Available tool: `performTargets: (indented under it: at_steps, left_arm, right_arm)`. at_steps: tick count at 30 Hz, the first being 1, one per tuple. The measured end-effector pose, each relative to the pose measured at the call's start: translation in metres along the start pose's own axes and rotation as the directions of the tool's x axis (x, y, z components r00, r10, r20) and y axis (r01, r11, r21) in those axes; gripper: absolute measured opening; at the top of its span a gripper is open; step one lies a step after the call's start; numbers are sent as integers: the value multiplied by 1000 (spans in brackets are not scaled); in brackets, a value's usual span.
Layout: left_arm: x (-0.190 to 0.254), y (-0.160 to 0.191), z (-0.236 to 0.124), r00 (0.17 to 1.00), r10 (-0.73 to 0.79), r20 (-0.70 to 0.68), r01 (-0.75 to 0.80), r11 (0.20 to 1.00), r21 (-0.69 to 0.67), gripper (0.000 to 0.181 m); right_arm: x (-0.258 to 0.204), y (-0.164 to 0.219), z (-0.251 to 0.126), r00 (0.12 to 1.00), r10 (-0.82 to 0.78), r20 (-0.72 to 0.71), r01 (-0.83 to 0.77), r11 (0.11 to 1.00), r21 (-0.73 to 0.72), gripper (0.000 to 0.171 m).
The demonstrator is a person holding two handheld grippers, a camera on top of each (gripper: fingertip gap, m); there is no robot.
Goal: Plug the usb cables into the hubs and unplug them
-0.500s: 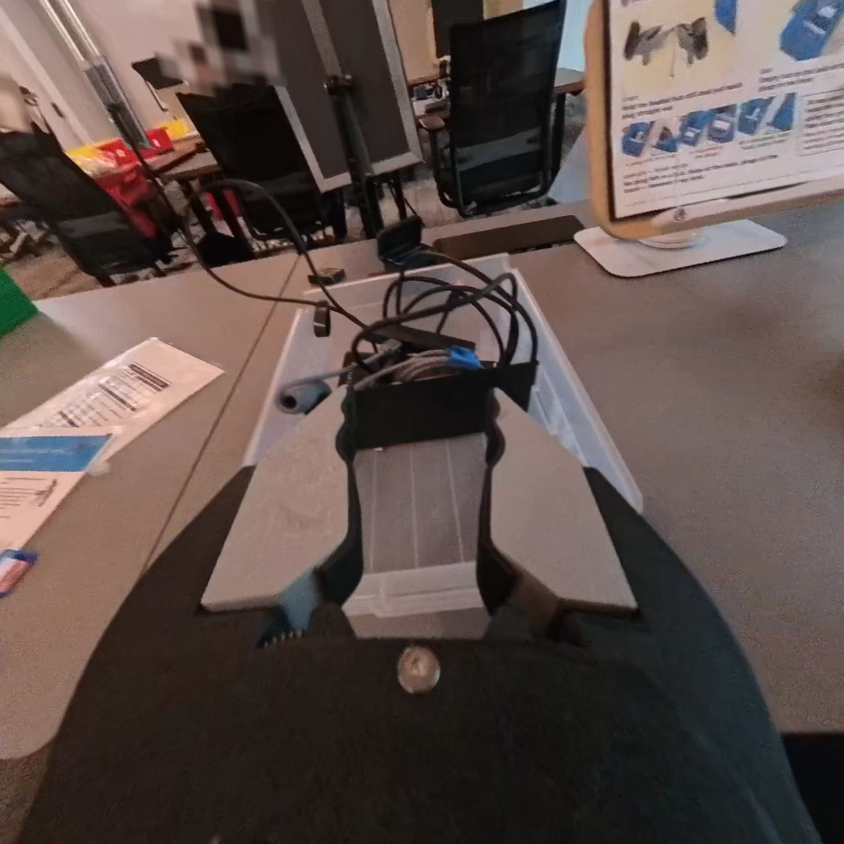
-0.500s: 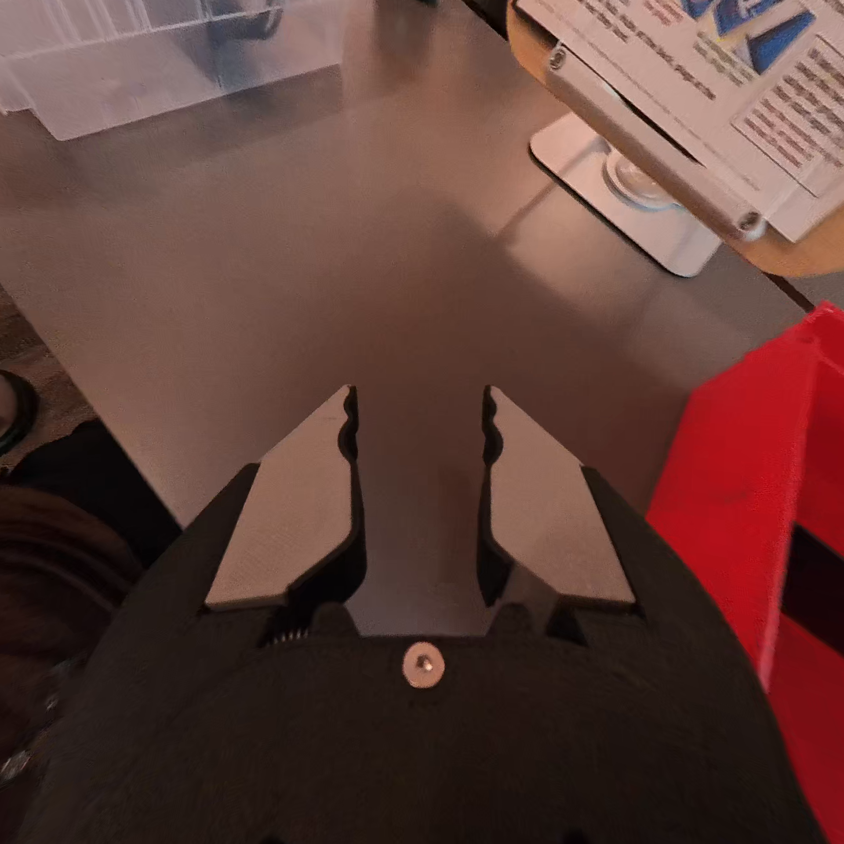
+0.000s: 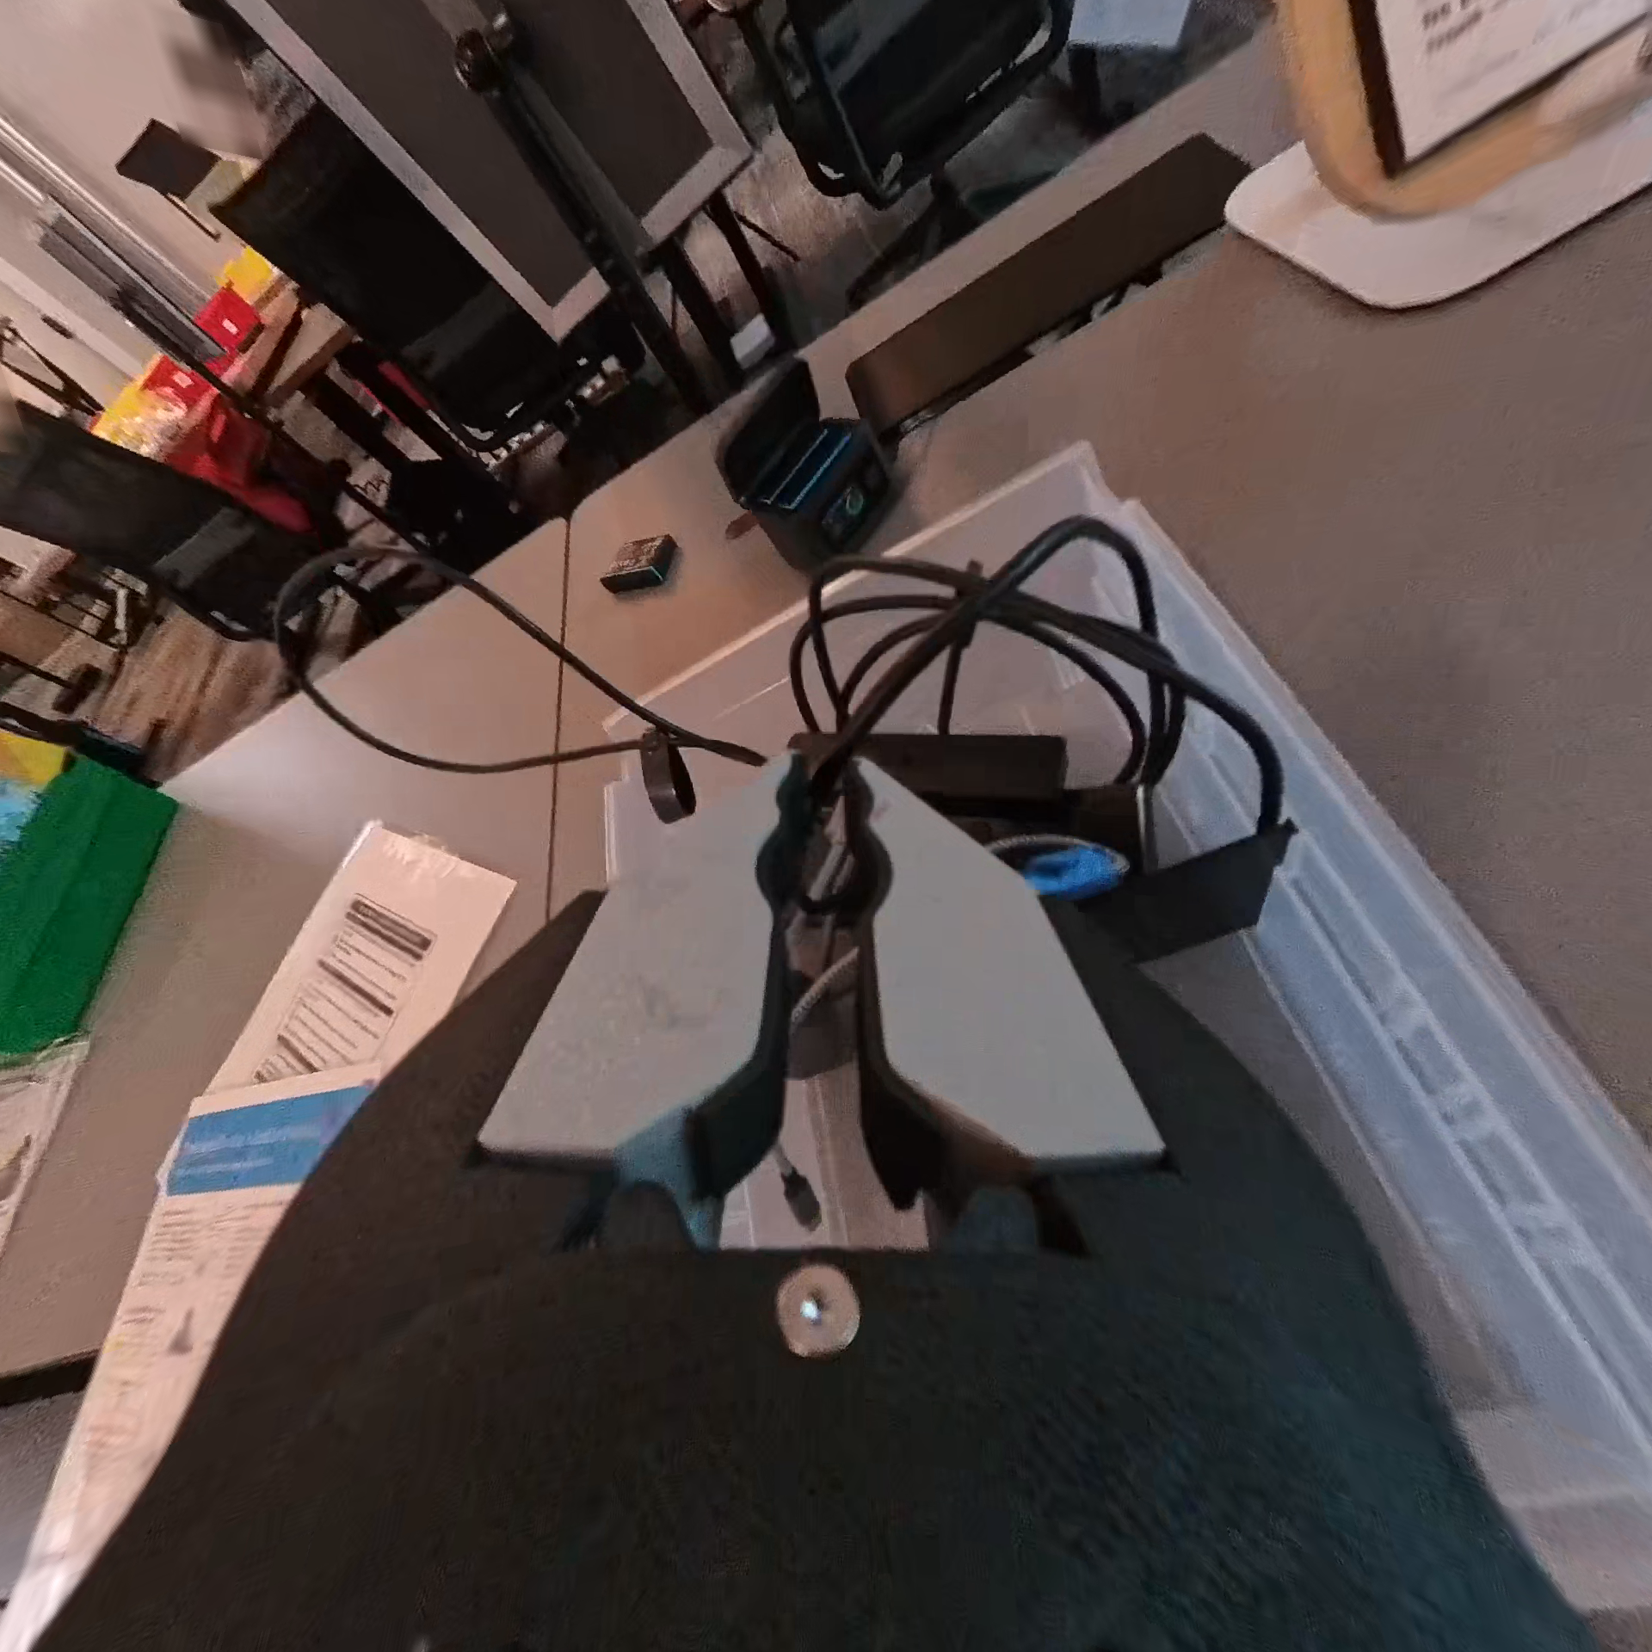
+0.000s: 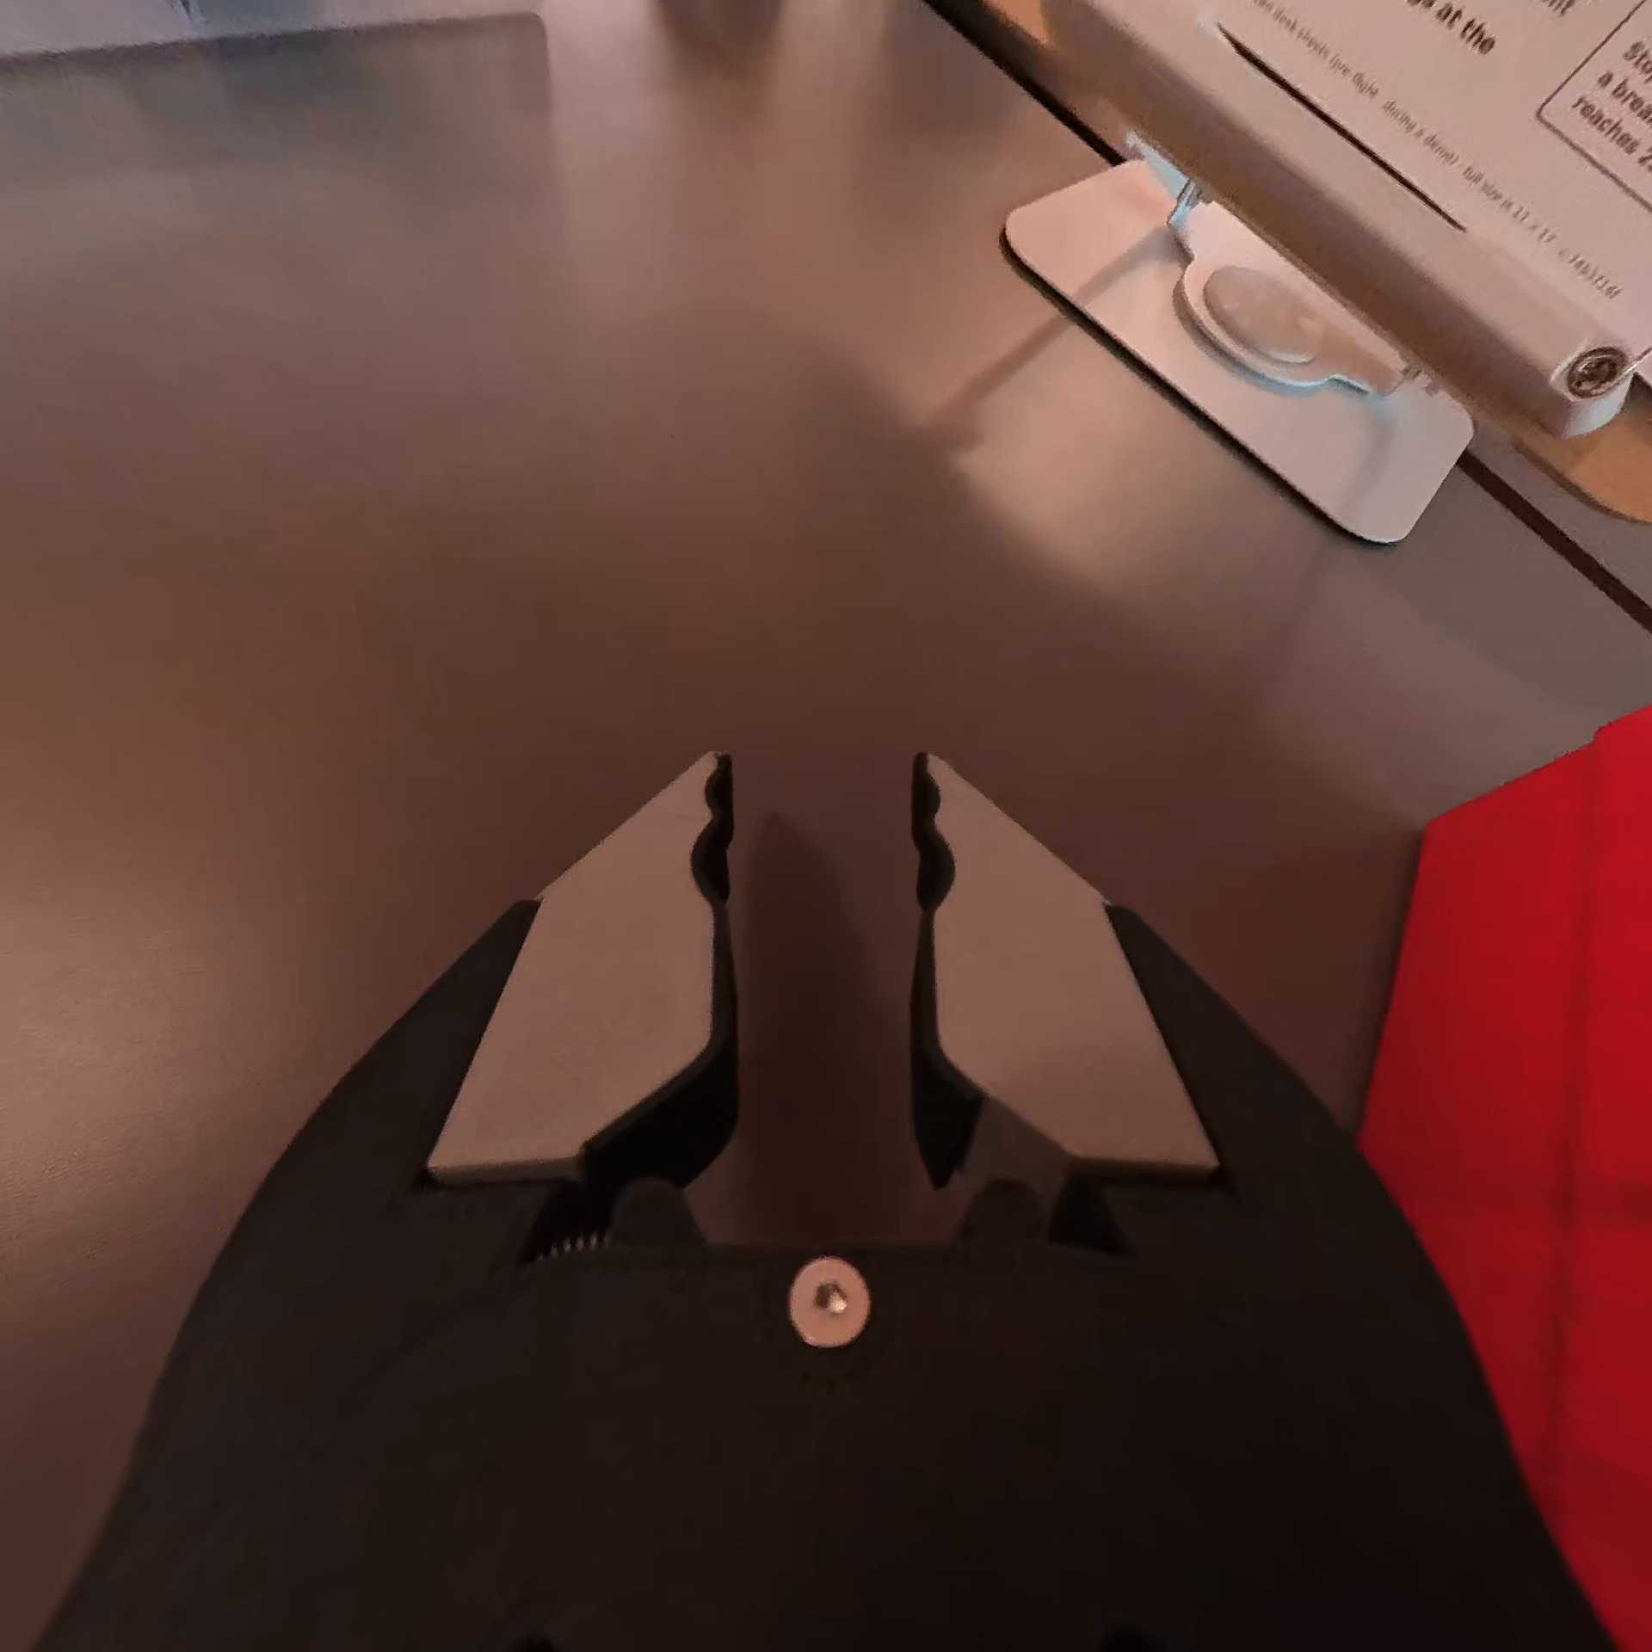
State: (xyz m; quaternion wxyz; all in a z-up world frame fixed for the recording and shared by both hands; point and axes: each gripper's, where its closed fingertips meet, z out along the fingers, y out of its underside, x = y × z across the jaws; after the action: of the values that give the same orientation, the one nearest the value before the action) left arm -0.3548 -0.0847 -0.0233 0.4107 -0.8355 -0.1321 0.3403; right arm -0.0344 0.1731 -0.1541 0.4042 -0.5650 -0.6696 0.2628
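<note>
In the left wrist view, my left gripper (image 3: 822, 791) is over a clear plastic bin (image 3: 1394, 1010) and shut on a bundle of black usb cables (image 3: 965, 626) that loop up out of it. One cable (image 3: 429, 617) trails off to the left over the table. A silver braided cable (image 3: 827, 988) runs between the fingers. A dark hub (image 3: 974, 760), a blue connector (image 3: 1068, 872) and a black flat piece (image 3: 1202, 894) lie in the bin behind the fingertips. My right gripper (image 4: 822, 778) is open and empty, just above the bare grey table (image 4: 447, 447).
A white stand base (image 4: 1251, 358) with a printed board stands at the right, also in the left wrist view (image 3: 1430, 223). A red bin (image 4: 1520, 1073) is close on the right. Papers (image 3: 358, 965), a green box (image 3: 71, 894), a small black case (image 3: 804, 483) and chairs lie beyond. Across from one pair of fingers to the other is roughly 45 cm. Between my left fingertips and the blue connector (image 3: 1068, 872) there is roughly 7 cm.
My left gripper has closed from wide open onto the black cables and has rolled and moved forward over the bin. The right gripper stays open and has dropped closer to the table.
</note>
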Motion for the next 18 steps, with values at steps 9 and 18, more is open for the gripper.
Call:
performTargets:
  at_steps: [9, 18]
  left_arm:
    - [-1, -21, -24, 954, -198, -226, 214, 976, 46, 27]
    - [-48, 20, 44, 994, -113, -5, 107, 952, -288, 22]
  right_arm:
    - [-4, 1, -1, 999, -26, -19, 26, 1000, -5, 38]
    - [1, 0, -5, 999, 45, 2, -46, 999, 19, 39]
